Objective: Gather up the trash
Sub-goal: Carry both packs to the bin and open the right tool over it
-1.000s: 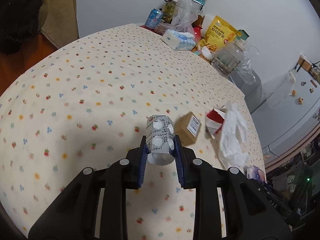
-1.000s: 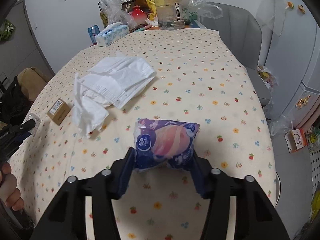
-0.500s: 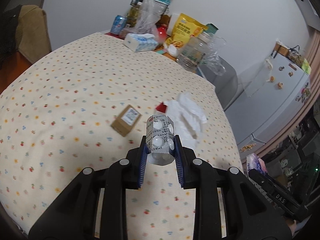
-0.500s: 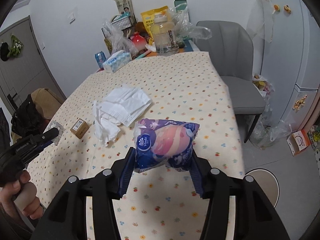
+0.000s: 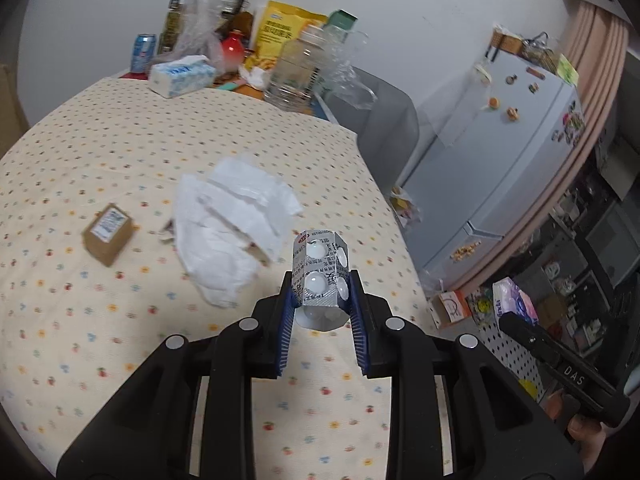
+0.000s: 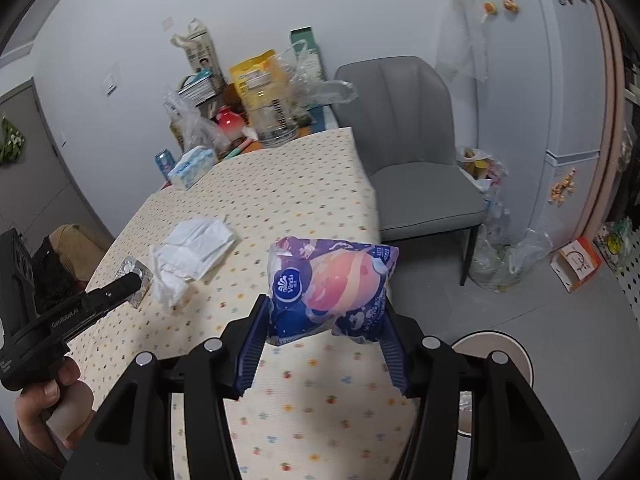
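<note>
My left gripper is shut on a silver pill blister pack and holds it above the table's near right edge. My right gripper is shut on a purple Vinda tissue packet, held above the table's right edge. Crumpled white paper and a small brown cardboard box lie on the dotted tablecloth. The paper also shows in the right wrist view. The left gripper with the blister pack appears at the left of the right wrist view.
Clutter stands at the table's far end: a tissue box, a can, a clear jug, a yellow bag. A grey chair is beside the table. A round white bin is on the floor. A fridge stands right.
Both grippers have lifted and pulled back from the table, swinging right. Each keeps its hold; the table looks farther away and the floor and bin have come into the right wrist view.
</note>
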